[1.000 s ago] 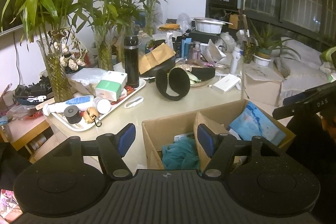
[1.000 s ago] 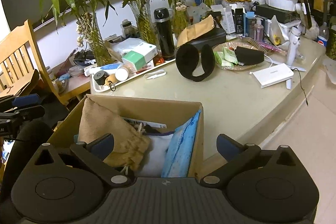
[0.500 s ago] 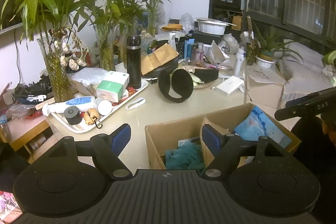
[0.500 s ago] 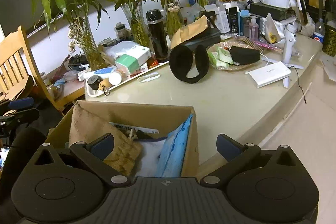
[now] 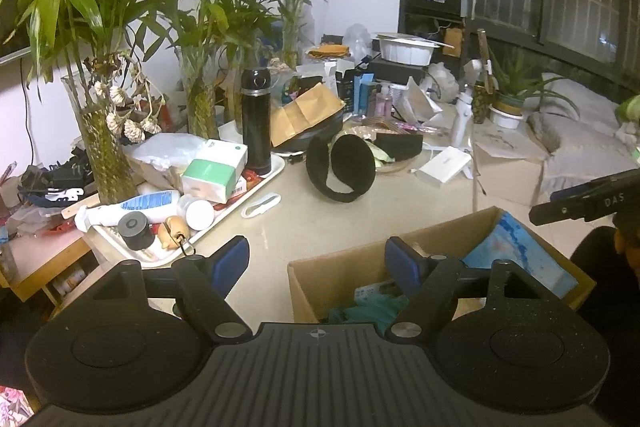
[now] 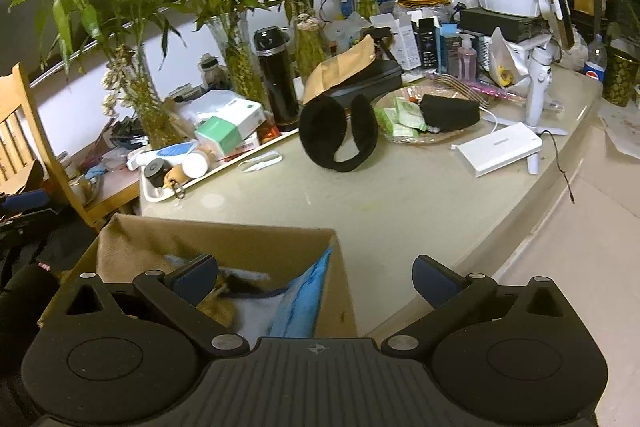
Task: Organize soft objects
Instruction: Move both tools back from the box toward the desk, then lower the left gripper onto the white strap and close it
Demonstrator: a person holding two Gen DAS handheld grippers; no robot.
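Black earmuffs stand on the beige table, also in the right wrist view. A cardboard box at the near table edge holds a teal cloth, a blue cloth and a tan pouch; in the right wrist view the box shows the blue cloth. My left gripper is open and empty over the box's near left corner. My right gripper is open and empty over the box's right side.
A white tray with bottles, boxes and a black flask sits left. Vases of bamboo line the back. A white power bank, a basket of packets and a phone stand sit right. A wooden chair stands left.
Both grippers have pulled back and risen a little from the box, so less of its inside shows. Both stay open and empty; nothing on the table has moved.
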